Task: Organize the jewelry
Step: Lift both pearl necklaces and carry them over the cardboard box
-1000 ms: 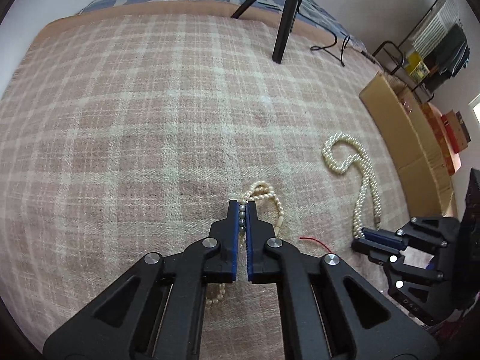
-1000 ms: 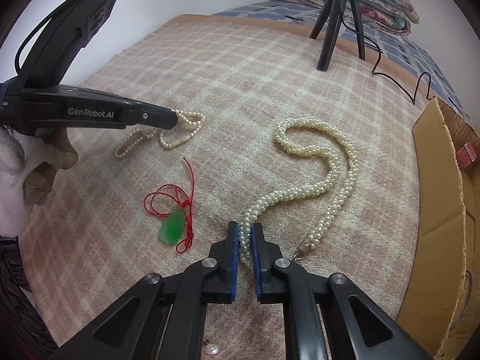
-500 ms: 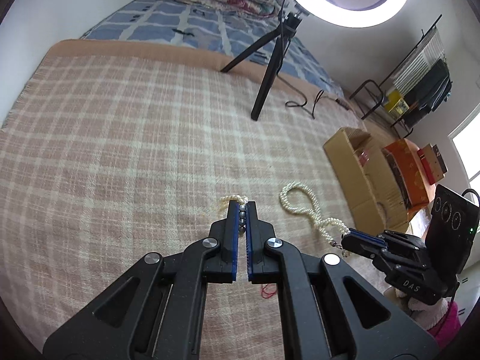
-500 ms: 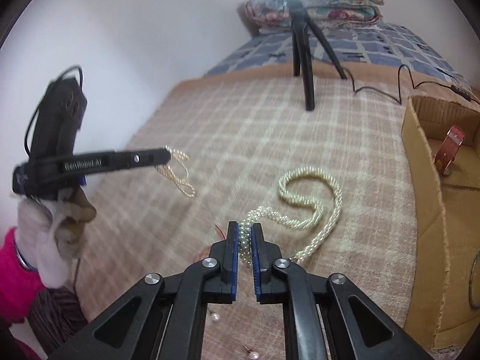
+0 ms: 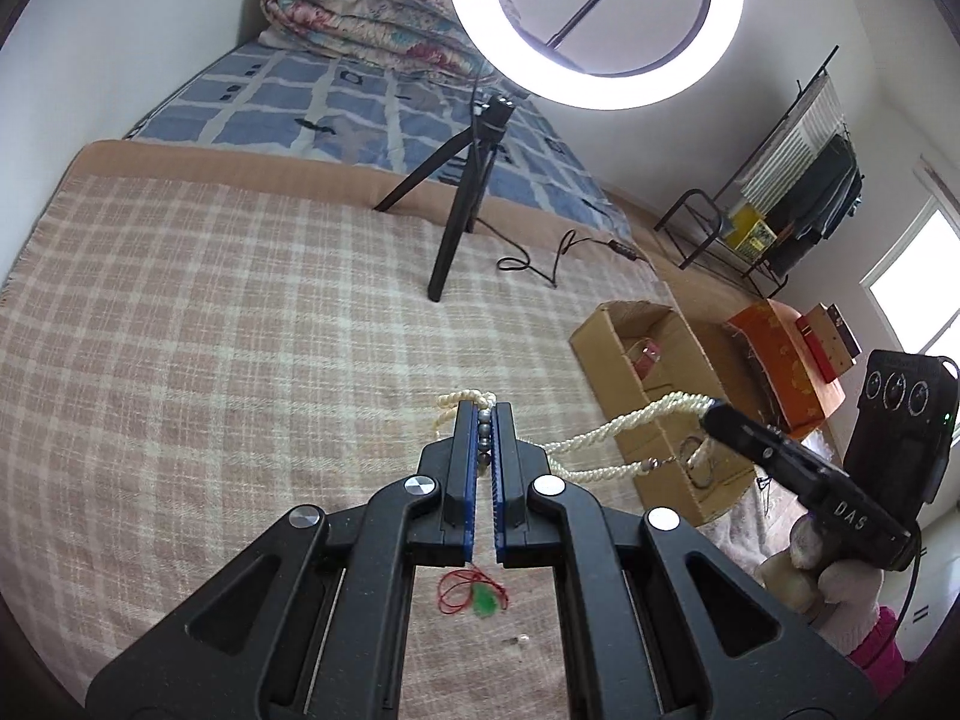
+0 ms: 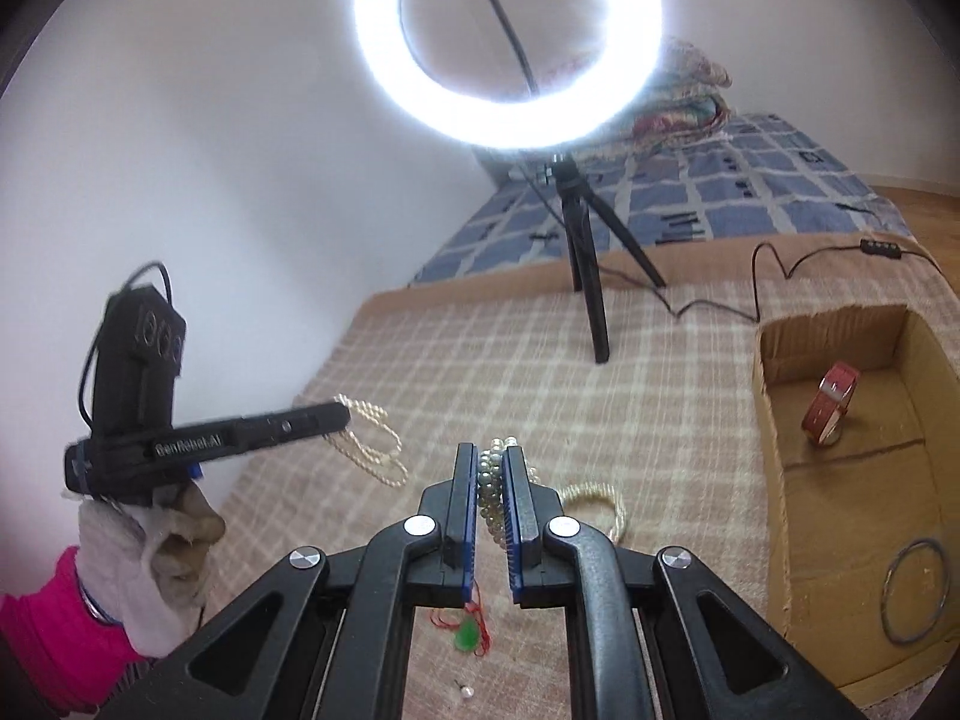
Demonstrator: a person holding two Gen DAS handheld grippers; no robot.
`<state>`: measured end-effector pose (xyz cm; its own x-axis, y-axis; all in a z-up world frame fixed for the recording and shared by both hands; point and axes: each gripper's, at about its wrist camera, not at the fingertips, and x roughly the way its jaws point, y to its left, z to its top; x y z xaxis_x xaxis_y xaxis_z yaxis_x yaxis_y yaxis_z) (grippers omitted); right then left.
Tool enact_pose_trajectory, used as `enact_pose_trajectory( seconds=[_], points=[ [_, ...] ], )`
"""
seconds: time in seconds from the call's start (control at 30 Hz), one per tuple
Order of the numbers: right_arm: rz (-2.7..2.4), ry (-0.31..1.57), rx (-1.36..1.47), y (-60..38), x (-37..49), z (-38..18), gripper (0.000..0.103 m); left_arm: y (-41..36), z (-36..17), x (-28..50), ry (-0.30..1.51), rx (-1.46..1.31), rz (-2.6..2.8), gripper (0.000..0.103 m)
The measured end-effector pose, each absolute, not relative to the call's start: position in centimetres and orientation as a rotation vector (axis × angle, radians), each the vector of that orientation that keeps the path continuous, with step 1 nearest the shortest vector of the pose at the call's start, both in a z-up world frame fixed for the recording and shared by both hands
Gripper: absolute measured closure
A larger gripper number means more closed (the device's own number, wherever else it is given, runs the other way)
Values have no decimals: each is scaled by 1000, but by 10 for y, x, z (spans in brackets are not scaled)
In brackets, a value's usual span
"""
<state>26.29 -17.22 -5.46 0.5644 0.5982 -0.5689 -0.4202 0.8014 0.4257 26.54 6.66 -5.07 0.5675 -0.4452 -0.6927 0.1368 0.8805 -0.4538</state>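
Bed with plaid blanket [image 5: 240,324], ring light [image 6: 507,42] at far end. Left tool [image 5: 483,420] raised, angled down, clamped on thin pearl strand [image 6: 369,441]. Right tool [image 6: 492,468] raised, clamped on thick pearl necklace [image 5: 624,420] dangling beside cardboard box [image 6: 774,420]. Green pendant [image 6: 467,636] lies on blanket below.

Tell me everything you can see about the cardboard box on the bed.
The cardboard box is plain brown, open-topped and shallow, resting on the checked blanket at its right edge. Inside lie a red bangle standing on edge near the far wall and a thin metal ring flat near the front. Neither gripper touches it.
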Motion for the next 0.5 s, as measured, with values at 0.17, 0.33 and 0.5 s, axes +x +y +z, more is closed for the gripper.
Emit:
enact_pose_trajectory(
  seconds=[0.17, 0.33, 0.5],
  points=[
    [602, 694, 281, -186, 260, -31, 98, 55, -40, 261, 893, -376, -381, 102],
    [584, 646, 304, -204, 258, -14, 98, 36, -31, 255, 882, -375, -428, 102],
    [547, 600, 313, -228, 254, 1, 98, 3, -20, 249, 872, -360, -494, 102]
  ],
)
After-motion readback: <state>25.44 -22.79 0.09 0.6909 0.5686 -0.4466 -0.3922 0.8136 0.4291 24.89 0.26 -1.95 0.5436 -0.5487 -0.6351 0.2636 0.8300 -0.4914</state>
